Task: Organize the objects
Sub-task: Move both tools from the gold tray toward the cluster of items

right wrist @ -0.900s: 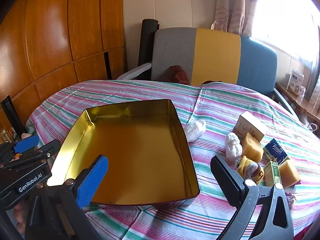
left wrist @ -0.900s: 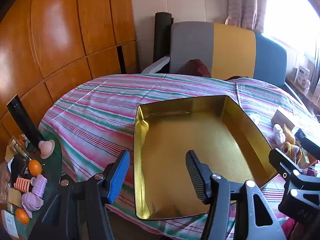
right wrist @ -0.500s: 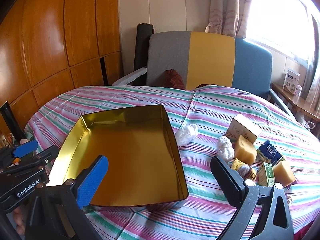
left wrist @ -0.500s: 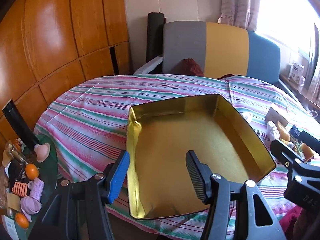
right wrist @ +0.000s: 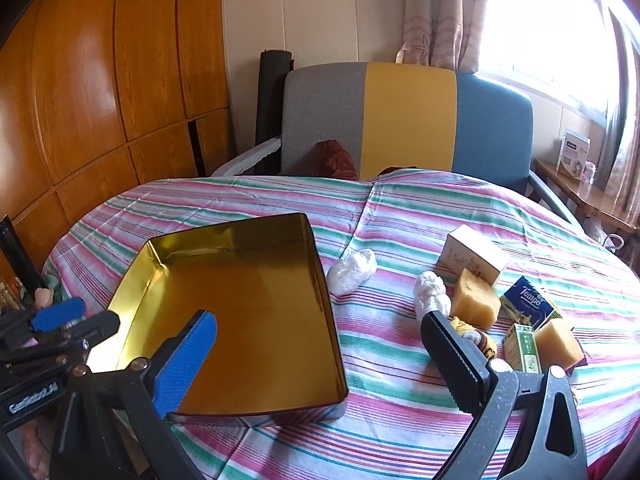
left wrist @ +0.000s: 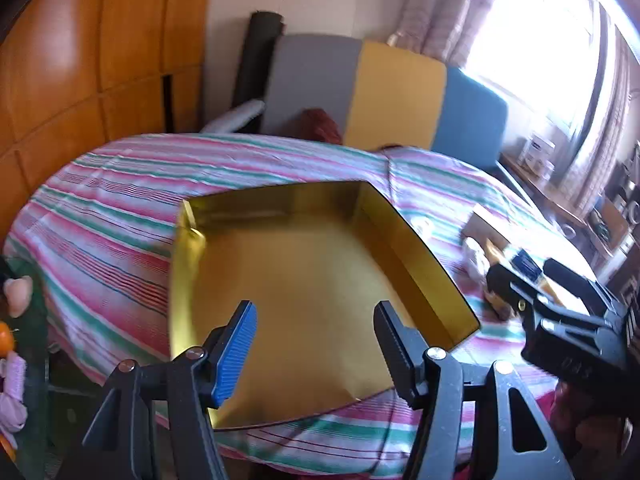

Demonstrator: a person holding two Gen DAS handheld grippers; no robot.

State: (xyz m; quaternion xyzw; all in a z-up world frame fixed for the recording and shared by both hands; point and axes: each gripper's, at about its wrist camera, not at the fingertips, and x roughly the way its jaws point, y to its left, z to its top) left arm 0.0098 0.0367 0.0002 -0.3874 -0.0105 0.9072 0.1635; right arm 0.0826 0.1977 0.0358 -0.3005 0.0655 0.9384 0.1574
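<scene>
An empty gold tin (left wrist: pixel 416 248) (right wrist: pixel 320 280) lies open on the striped tablecloth. My left gripper (left wrist: pixel 316 344) hovers open over the tin's near edge, with nothing between its fingers. My right gripper (right wrist: pixel 320 360) stands wide open above the tin's near right corner, also with nothing in it. To the right of the tin lie a white crumpled bag (right wrist: pixel 352 270), a white wad (right wrist: pixel 430 296), a cream box (right wrist: pixel 476 256), a yellow sponge (right wrist: pixel 478 298), a blue tissue pack (right wrist: pixel 524 300), a small green box (right wrist: pixel 522 348) and an orange sponge (right wrist: pixel 558 342).
A grey, yellow and blue chair (right wrist: pixel 408 120) stands behind the round table (right wrist: pixel 440 200). Wood panelling (right wrist: pixel 100 100) covers the left wall. Low on the left, a small side table (left wrist: pixel 28 320) holds oranges and pink items. A black roll (right wrist: pixel 272 96) leans beside the chair.
Both grippers have drawn back and up from the table, so the tin looks smaller and farther. In the left wrist view the tin has slid to the left. Neither gripper's opening has changed.
</scene>
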